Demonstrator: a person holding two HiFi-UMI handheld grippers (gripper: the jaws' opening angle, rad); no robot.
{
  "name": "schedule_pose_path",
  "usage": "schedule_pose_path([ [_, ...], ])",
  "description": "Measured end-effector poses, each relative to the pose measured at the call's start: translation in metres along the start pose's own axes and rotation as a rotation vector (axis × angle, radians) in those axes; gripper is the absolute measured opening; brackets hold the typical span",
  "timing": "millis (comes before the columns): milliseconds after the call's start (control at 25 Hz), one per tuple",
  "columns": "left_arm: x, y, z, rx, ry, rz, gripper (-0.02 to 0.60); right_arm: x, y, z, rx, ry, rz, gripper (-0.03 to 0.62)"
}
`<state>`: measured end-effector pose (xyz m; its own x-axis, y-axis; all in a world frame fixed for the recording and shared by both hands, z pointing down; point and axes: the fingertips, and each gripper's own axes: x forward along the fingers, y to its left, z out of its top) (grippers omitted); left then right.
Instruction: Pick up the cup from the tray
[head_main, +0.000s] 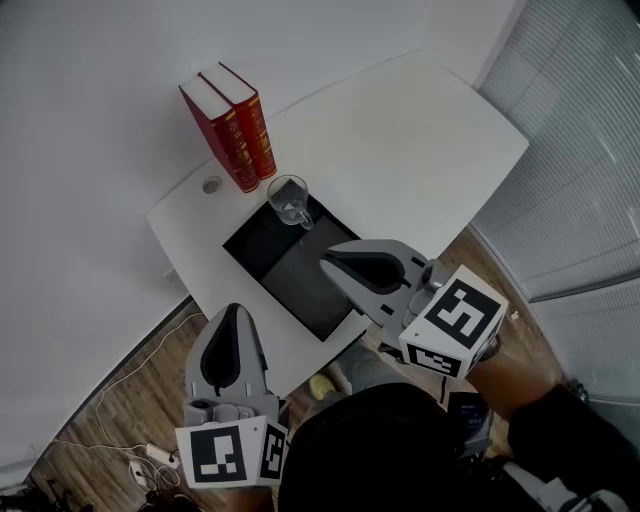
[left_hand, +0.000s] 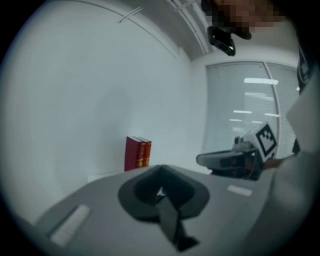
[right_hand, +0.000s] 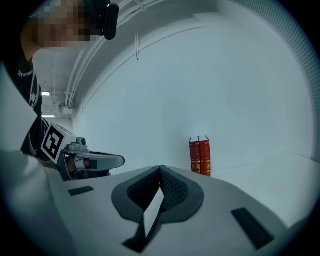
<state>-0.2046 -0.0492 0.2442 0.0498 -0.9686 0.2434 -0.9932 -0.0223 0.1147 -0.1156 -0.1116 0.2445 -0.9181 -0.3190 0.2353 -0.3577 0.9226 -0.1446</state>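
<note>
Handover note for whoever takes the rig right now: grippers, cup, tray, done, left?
Left gripper: shut, empty, short of the table's near edge.
Right gripper: shut, empty, at the tray's right edge in the head view.
Cup: upright in the far corner of the black tray, beside the red books.
Done: nothing, cup not yet touched.
Left: open a gripper, reach the cup, grip, lift.

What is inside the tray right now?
A clear glass cup stands in the far corner of the tray, by the red books. The rest looks bare; the right hand-held gripper covers the right edge.
</note>
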Motion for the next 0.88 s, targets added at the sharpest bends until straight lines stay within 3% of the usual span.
schedule_pose_path([
  [520, 0.071, -0.003, 0.001, 0.018, 0.042, -0.005, 0.005, 0.016, -0.059, 0.009, 0.017, 0.005, 0.001, 0.014],
  [880, 0.109, -0.001, -0.005, 0.035, 0.079, 0.031, 0.005, 0.028, -0.094, 0.013, 0.037, 0.013, 0.031, 0.014],
])
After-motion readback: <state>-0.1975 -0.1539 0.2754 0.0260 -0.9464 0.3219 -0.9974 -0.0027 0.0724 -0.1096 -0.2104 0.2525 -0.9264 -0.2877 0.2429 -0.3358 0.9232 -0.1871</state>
